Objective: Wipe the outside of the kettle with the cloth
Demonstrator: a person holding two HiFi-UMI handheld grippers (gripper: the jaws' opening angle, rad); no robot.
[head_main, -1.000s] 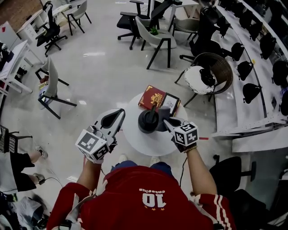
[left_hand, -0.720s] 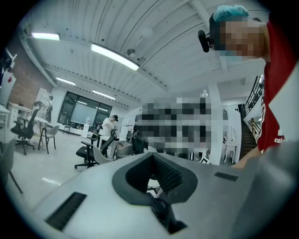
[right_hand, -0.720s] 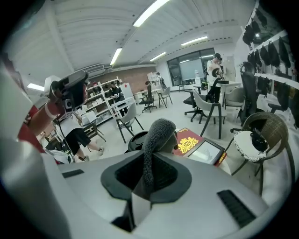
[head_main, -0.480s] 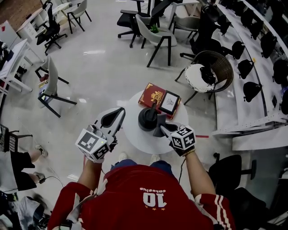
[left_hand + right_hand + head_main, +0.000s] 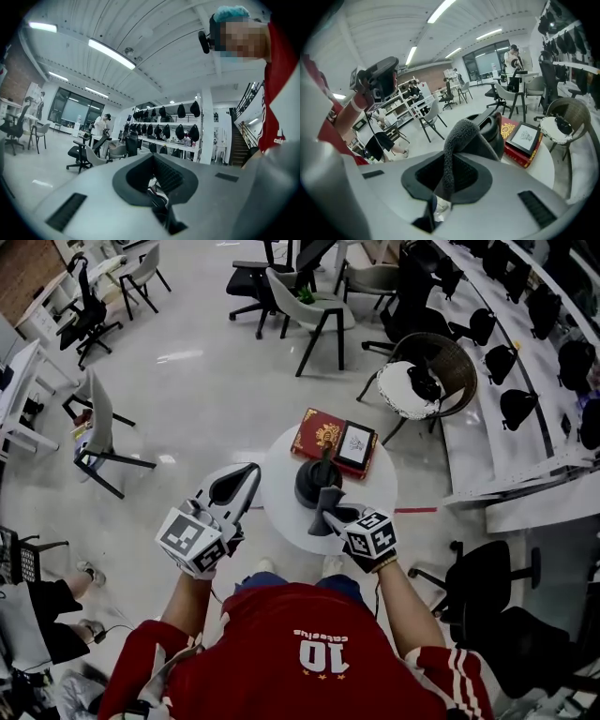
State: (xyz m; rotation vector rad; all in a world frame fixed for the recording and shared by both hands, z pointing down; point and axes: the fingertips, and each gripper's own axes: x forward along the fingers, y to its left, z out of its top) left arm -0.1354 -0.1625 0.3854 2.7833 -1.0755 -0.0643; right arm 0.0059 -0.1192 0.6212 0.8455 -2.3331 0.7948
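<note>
In right claw (image 5: 448,180): cloth (image 5: 461,136) against kettle (image 5: 493,130).

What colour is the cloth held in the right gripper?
Dark grey; the cloth shows best in the right gripper view.

A small round white table (image 5: 379,486) stands on a pale glossy floor (image 5: 206,399). At its far edge lies a red book with a gold emblem (image 5: 317,433). A black-framed picture (image 5: 354,442) rests flat across the book's right side. Just beyond the table is a round wicker chair (image 5: 459,369) with a white cushion (image 5: 401,395). A grey chair on black legs (image 5: 314,313) stands farther off, and a white chair (image 5: 97,423) is to the left. Shelves along the right wall (image 5: 525,362) hold rows of black bags. A black office chair (image 5: 483,592) sits at lower right.
</note>
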